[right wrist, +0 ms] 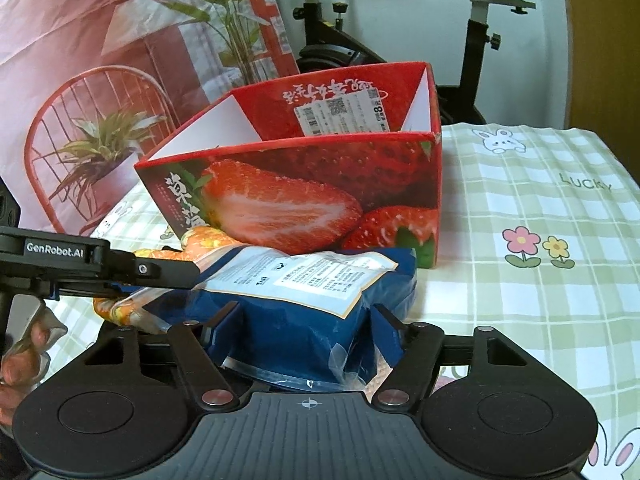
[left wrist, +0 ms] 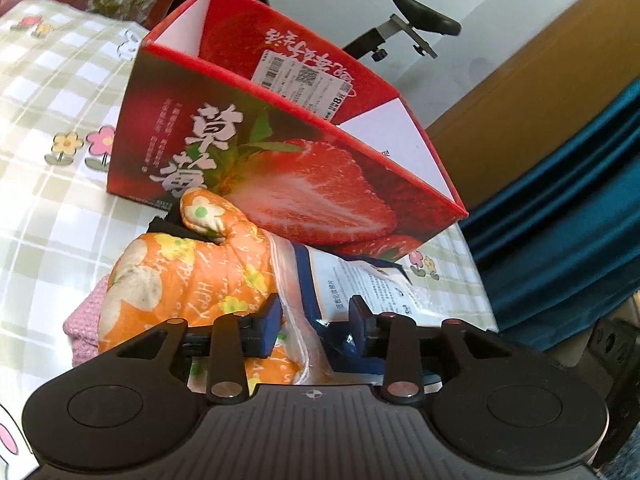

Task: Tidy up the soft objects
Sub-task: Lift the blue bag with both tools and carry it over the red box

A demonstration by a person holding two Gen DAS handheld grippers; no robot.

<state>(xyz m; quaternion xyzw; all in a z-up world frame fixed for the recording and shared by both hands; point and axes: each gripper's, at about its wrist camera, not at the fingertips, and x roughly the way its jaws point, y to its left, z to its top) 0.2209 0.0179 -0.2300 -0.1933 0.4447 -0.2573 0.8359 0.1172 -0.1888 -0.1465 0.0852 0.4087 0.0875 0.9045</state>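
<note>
A blue packet (right wrist: 304, 320) with a white label lies on the checked tablecloth in front of the open red strawberry box (right wrist: 304, 200). My right gripper (right wrist: 306, 320) has a finger on each side of the packet, pads pressed into its sides. Beside it lie an orange floral padded cloth (left wrist: 188, 280) and a pink knitted piece (left wrist: 82, 322). My left gripper (left wrist: 315, 318) stands open, with the packet's clear plastic edge (left wrist: 298, 320) loose between its pads. In the right wrist view the left gripper (right wrist: 160, 280) reaches in from the left at the packet's edge.
The strawberry box (left wrist: 280, 184) stands open-topped just behind the pile. A large printed paper bag (right wrist: 100, 80) stands at the back left, with an exercise bike (right wrist: 472, 60) behind the table. A blue curtain (left wrist: 560, 220) hangs past the table's edge. A person's hand (right wrist: 24, 356) holds the left gripper.
</note>
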